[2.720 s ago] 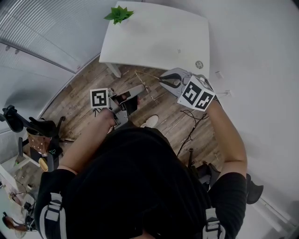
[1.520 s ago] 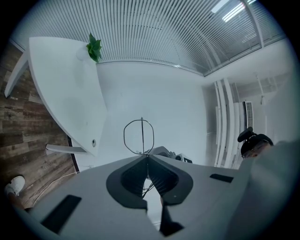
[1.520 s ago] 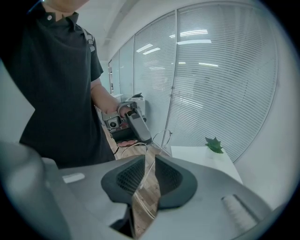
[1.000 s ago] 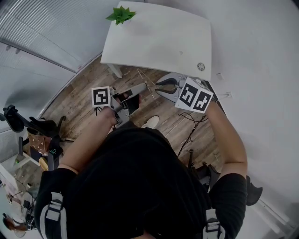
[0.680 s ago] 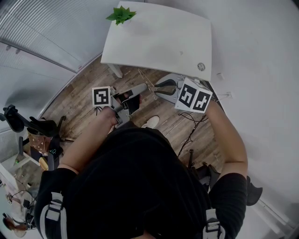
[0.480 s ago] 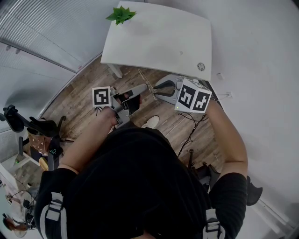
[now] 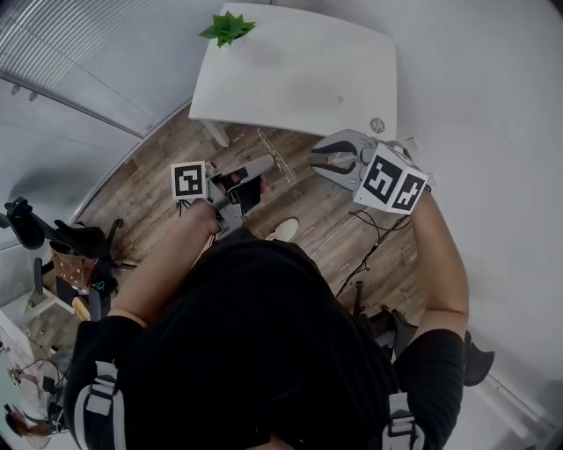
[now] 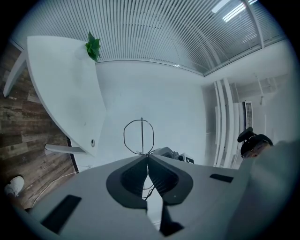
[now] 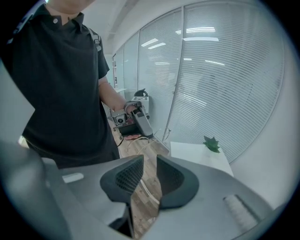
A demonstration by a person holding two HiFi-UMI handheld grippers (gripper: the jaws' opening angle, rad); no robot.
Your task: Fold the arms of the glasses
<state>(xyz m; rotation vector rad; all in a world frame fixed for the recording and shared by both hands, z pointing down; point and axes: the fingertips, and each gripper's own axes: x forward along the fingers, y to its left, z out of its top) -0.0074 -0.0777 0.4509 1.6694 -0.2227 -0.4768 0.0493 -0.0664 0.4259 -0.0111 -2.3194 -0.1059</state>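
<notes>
Two broad surfaces are seen from the head view: a wooden floor (image 7: 149, 176) and, above it in the picture, a white table (image 7: 290, 70) set against a pale wall. A person in a black shirt (image 7: 255, 352) is seen from above, with both arms reaching toward the table's near edge.

The left gripper (image 7: 268, 163) is held over the floor just short of the table, and its marker cube (image 7: 187, 182) is turned upward. In the left gripper view its jaws (image 8: 147, 157) are seen pressed together on the glasses (image 8: 142, 136), which are gripped at the bottom of the frame. One thin wire rim stands up beyond the jaw tips, crossed by a straight upright wire. From the head view the glasses (image 7: 274, 156) are made out only as a thin slanted wire in the air at the left gripper's tip, near the table edge; how the arms lie cannot be told.

The right gripper (image 7: 315, 158) is held just beside the glasses, apart from them, with its marker cube (image 7: 393, 180) on the far side. In the right gripper view its jaws (image 9: 150, 161) are seen moderately apart and opening, and only the floor shows between them.

A white shoe (image 7: 283, 228) is seen on the floor below the grippers. A small green plant (image 7: 224, 26) stands at the table's far corner, and a small round disc (image 7: 376, 125) lies at the near edge.
</notes>
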